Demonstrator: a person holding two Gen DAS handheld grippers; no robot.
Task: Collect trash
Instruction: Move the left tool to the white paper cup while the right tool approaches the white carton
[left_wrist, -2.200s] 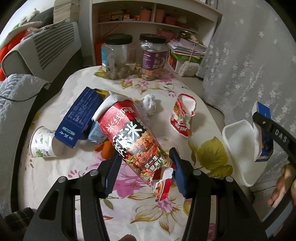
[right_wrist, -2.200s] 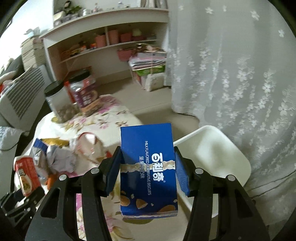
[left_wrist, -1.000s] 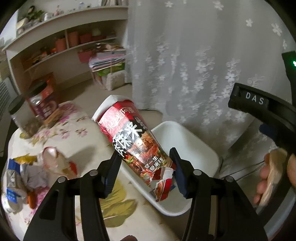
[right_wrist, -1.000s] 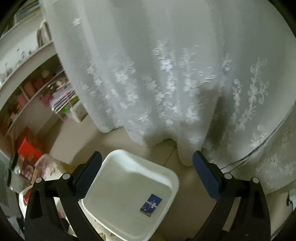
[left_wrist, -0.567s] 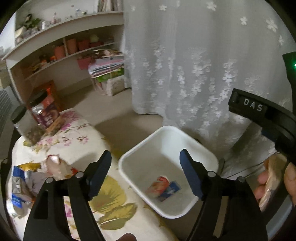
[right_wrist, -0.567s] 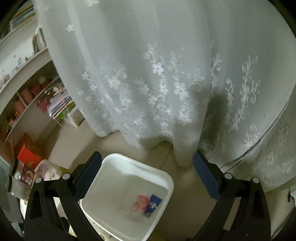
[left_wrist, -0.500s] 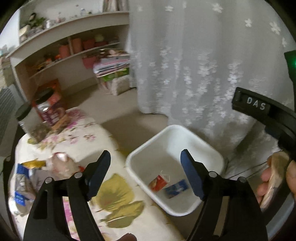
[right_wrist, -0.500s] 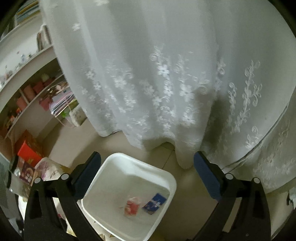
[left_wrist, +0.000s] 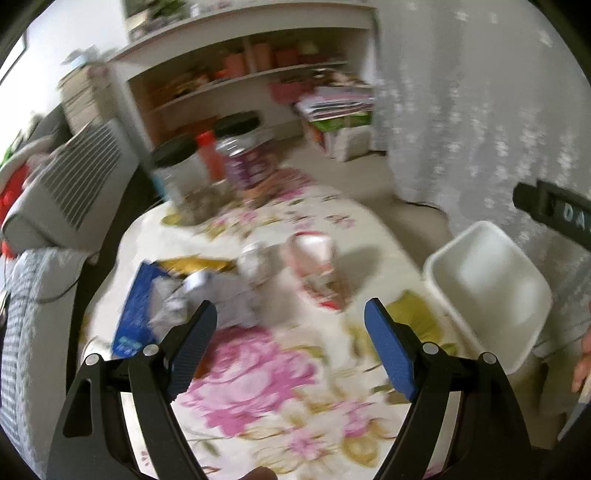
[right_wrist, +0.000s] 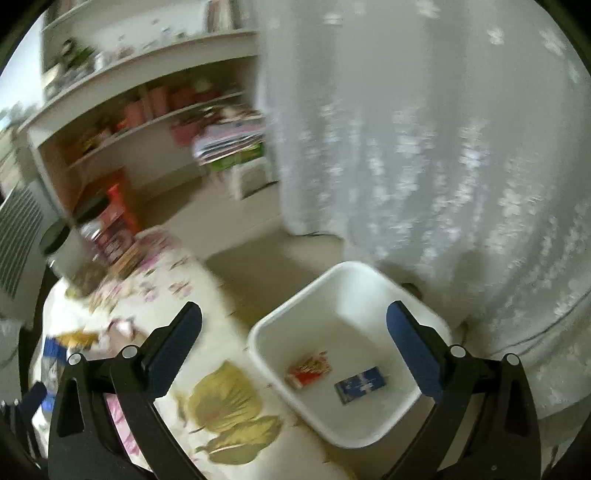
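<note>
- We are between pickups: our left gripper (left_wrist: 290, 319) carries nothing and its jaws are opening wide, pointed down at the flowered table (left_wrist: 258, 380).
- Our right gripper (right_wrist: 293, 325) is spread wide and empty too, hanging over the table's right edge and the white bin (right_wrist: 369, 435) on the floor just beside that edge.
- In the bin lie a red carton (right_wrist: 308, 369) and a blue biscuit box (right_wrist: 360, 384), side by side on its bottom, so we judge those two pieces done.
- The remaining trash sits toward the table's middle and left edge: a blue box (left_wrist: 135, 314), crumpled paper (left_wrist: 207, 295), and a red-and-white cup (left_wrist: 314, 266) on its side. The picture is blurred, so finer detail escapes us.
- Next, we think, each gripper needs lowering over one piece, jaws astride it, then closing. The two jars (left_wrist: 207, 162) at the far edge are probably not trash.
</note>
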